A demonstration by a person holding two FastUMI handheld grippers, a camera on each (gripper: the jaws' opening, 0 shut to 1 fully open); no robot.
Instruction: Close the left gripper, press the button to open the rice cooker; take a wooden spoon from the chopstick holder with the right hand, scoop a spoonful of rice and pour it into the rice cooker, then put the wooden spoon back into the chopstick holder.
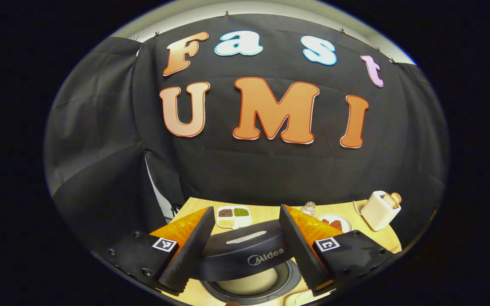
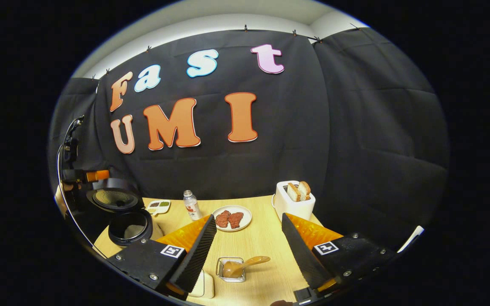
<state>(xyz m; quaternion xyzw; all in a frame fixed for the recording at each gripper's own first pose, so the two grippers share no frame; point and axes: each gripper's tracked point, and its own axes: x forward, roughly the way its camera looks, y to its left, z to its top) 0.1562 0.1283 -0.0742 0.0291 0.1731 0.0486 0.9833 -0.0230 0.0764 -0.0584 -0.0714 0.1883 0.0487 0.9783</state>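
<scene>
The rice cooker (image 2: pixel 130 212) is already standing open at the far left of the table, its lid (image 2: pixel 115 198) tipped back and the dark inner pot (image 2: pixel 131 229) showing, so the button step looks done. What matters now, I'd judge, is the wooden spoon (image 2: pixel 245 264). In the right gripper view it is lying directly ahead of the right gripper (image 2: pixel 249 250), just below and between its two fingers, which are spread wide with nothing between them. The spoon's bowl is sitting in a small clear square container (image 2: pixel 230 269), and its handle is running up and to the right, at a shallow slant across the gap. The right hand is clearly the nearer one.

In the left gripper view the left gripper (image 1: pixel 243 248) is hanging over the cooker, its jaws also parted and empty, framing the raised lid (image 1: pixel 245 253).

The lid is carrying a readable brand name, "Midea". Square black-and-white marker tags are sitting on both grippers. Further back are a toaster (image 2: pixel 294 204) with bread, a plate (image 2: pixel 232 219) of reddish pieces, a small bottle (image 2: pixel 191 205) and a divided dish (image 2: pixel 158 206) of grains.
</scene>
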